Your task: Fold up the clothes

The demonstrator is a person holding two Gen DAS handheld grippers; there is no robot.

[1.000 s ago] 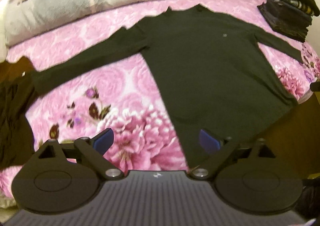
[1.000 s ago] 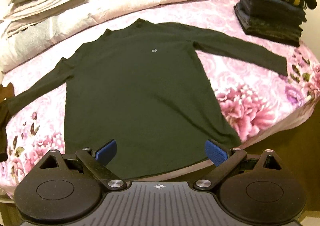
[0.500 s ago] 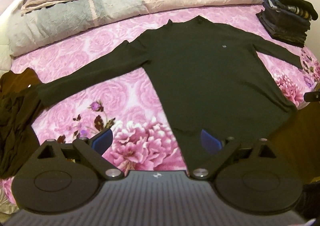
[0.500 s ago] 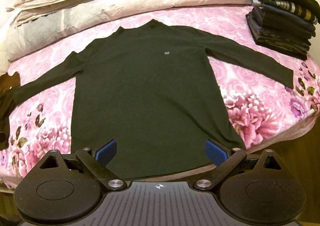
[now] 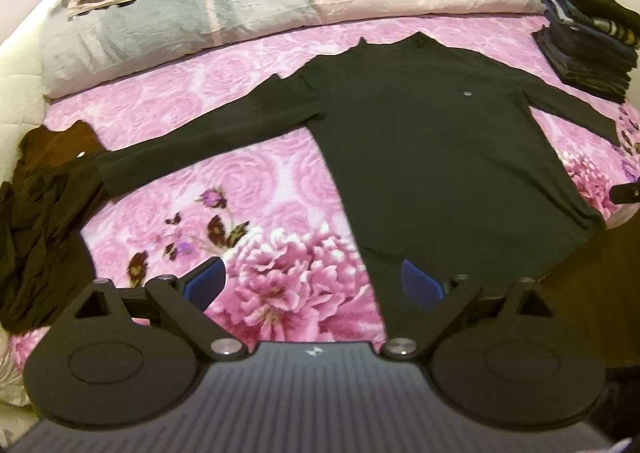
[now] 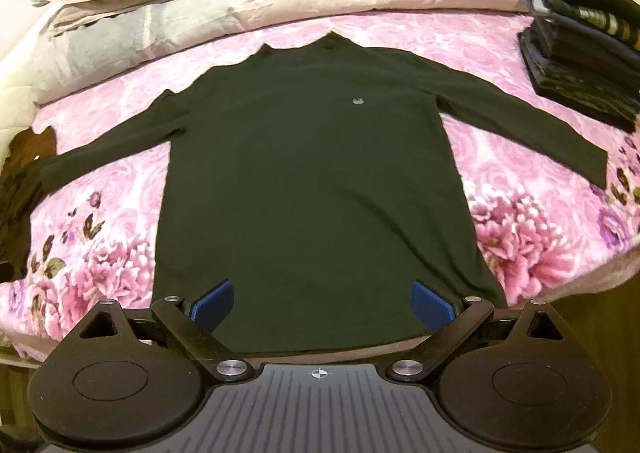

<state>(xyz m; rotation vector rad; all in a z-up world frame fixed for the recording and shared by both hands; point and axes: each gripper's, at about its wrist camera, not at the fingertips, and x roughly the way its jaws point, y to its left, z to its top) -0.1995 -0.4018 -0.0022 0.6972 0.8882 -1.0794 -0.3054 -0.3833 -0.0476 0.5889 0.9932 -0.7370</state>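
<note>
The dark long-sleeved shirt (image 6: pixel 312 181) lies flat and face up on the bed, collar away from you and hem toward you, so its long axis runs straight ahead of both claws, with the sleeves spread to either side. Your right gripper (image 6: pixel 322 303) hangs over the hem, centred on the body, jaws spread wide and holding nothing; your left gripper (image 5: pixel 314 283) sits off to the shirt's left edge, likewise released and empty, one blue pad over the bedspread and the other over dark cloth. The left sleeve (image 5: pixel 200 145) therefore lies ahead and to the left of your left claw (the nearer one for that side), while the right sleeve (image 6: pixel 532 133) answers to your right. The surface is a pink flowered bedspread (image 5: pixel 280 277), soft and likely to bunch under a dragged fold. Beyond: folded quilts (image 6: pixel 160 25) at the head, a stack of folded clothes (image 6: pixel 580 53) at far right, a brown heap of clothes (image 5: pixel 36 221) at left.
</note>
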